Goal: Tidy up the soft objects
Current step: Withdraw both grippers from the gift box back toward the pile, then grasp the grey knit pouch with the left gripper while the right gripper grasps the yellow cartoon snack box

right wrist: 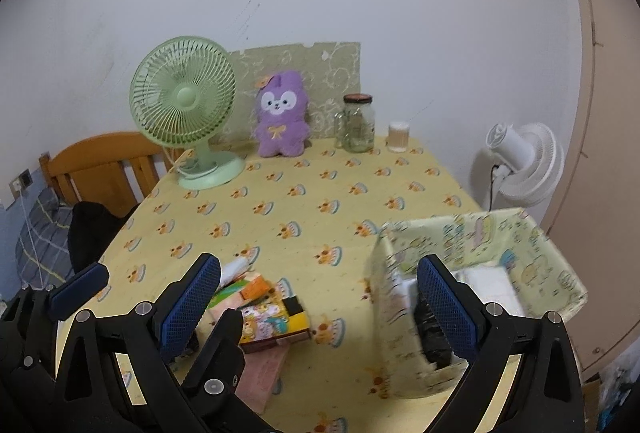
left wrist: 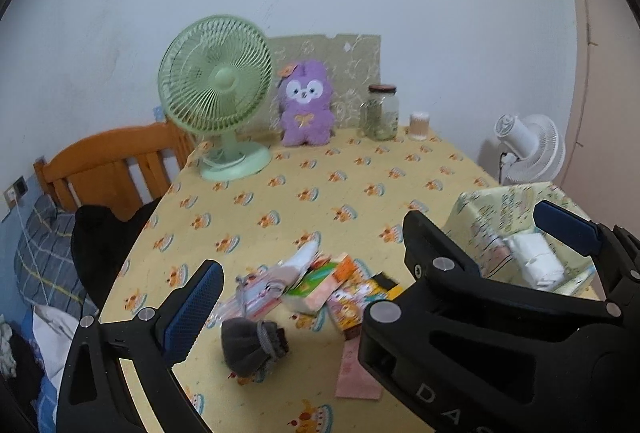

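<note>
We see a grey sock (left wrist: 254,347) bunched on the table (left wrist: 280,193) near its front edge, just in front of a loose heap of tissue packs and small soft packets (left wrist: 320,285). Our left gripper (left wrist: 308,293) hangs above this heap with its fingers spread wide and nothing between them. Toward the table's right edge stands a fabric storage box (right wrist: 540,245) with white packs and something dark inside. Our right gripper (right wrist: 320,307) hovers by the box's left wall, fingers likewise spread and empty. Along the back edge stand a green fan (left wrist: 216,93), a purple plush toy (left wrist: 306,105) and a glass jar (left wrist: 380,111).
</note>
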Demonstrator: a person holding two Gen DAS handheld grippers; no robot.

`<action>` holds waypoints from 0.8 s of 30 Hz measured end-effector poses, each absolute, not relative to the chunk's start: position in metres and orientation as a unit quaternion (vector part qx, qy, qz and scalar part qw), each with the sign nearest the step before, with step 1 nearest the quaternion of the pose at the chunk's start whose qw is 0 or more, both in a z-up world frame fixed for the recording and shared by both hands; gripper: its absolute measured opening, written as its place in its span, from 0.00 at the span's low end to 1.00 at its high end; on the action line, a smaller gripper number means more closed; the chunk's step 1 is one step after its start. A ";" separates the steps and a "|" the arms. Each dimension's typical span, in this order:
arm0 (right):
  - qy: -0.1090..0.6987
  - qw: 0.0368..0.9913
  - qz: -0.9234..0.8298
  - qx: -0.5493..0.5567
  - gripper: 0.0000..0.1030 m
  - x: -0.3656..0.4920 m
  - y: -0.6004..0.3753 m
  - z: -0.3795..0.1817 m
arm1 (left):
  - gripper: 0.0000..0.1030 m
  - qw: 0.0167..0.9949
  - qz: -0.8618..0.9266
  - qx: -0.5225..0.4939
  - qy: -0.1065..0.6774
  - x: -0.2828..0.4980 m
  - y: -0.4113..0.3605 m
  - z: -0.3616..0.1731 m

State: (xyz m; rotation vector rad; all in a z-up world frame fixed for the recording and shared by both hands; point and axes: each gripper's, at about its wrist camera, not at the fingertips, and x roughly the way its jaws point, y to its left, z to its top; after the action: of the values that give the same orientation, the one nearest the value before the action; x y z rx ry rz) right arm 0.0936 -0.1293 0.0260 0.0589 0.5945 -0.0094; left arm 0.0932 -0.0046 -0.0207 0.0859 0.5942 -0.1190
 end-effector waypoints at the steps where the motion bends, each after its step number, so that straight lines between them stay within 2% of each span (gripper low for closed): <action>1: 0.295 0.955 -0.003 0.030 0.97 0.094 -0.127 0.023 | 0.99 0.953 -0.056 0.043 0.295 0.094 -0.003 -0.024; 15: 0.325 0.945 0.027 0.028 0.97 0.107 -0.096 -0.020 | 0.99 0.945 -0.027 0.025 0.325 0.101 0.028 -0.064; 24: 0.352 0.935 0.034 0.015 0.97 0.118 -0.082 -0.046 | 0.98 0.926 -0.014 -0.009 0.376 0.117 0.047 -0.095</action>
State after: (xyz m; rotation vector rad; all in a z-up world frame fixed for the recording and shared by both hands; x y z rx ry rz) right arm 0.1180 -0.0816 -0.0458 0.0306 0.7192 0.0701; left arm 0.1172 0.0474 -0.0953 -0.0180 0.7714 -0.0292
